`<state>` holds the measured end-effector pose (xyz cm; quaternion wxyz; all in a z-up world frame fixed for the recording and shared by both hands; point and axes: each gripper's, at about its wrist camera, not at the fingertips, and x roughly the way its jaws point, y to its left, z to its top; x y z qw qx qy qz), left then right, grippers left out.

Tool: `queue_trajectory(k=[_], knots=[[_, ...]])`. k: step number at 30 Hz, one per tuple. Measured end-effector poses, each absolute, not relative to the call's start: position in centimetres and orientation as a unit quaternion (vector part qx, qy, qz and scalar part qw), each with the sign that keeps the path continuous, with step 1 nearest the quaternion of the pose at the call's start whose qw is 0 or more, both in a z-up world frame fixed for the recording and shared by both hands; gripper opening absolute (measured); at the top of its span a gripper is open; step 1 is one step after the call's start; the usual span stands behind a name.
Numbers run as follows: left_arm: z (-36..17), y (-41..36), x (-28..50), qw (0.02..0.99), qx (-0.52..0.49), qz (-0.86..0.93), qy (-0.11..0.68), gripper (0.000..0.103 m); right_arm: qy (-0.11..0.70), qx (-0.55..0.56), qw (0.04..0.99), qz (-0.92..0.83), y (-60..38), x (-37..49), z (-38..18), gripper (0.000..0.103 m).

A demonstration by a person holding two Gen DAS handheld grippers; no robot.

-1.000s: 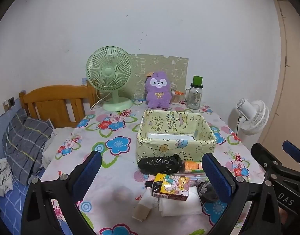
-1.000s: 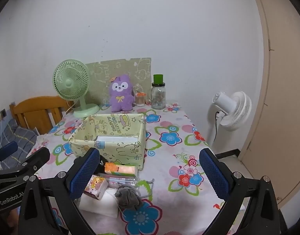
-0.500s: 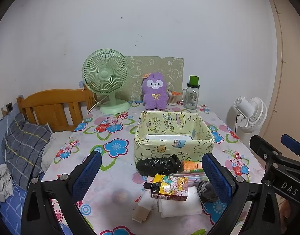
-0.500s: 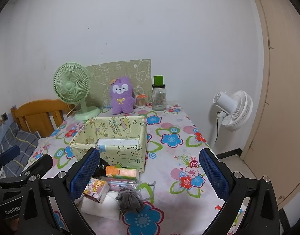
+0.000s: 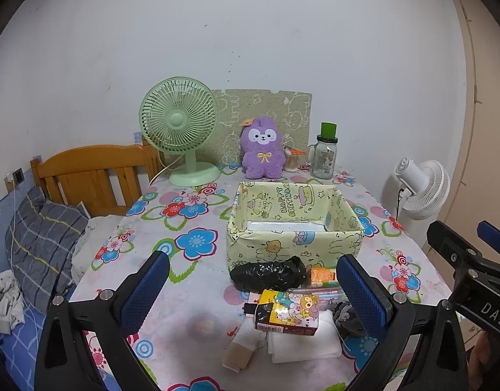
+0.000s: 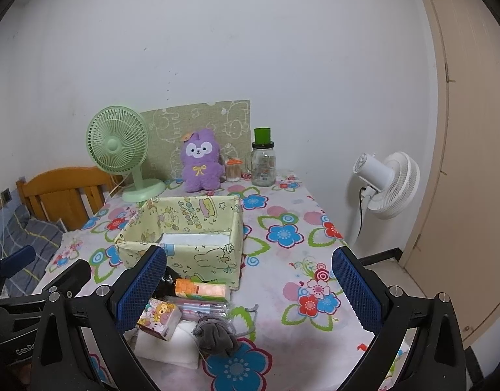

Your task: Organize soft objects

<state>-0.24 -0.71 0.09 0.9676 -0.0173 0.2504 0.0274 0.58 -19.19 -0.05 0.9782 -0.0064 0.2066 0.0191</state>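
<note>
- Right now both tongs hover over the near edge of the flowered surface (image 5: 191,312); the left tongs (image 5: 250,293) and right tongs (image 6: 250,288) are spread wide and hold nothing.
- The yellow-green cartoon box (image 5: 294,228) sits mid-surface, open-topped, with a flat white sheet (image 5: 284,226) on its floor.
- Just in front of the box lie a crumpled black bag (image 5: 268,273), an orange pack (image 6: 201,290), a cartoon tissue pack (image 5: 287,312) on white folded cloth (image 6: 167,345), and a grey sock (image 6: 215,337).
- A glass jar with a green lid (image 5: 325,154) and a purple plush toy (image 5: 263,151) stand at the far edge.
</note>
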Motion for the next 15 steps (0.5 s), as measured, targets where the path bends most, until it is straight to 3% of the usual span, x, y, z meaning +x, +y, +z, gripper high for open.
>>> queue_trajectory(k=[15], knots=[[0.10, -0.94, 0.25, 0.968, -0.009, 0.028, 0.250, 0.103, 0.205, -0.006, 0.978, 0.035, -18.56, 0.50, 0.18, 0.103]])
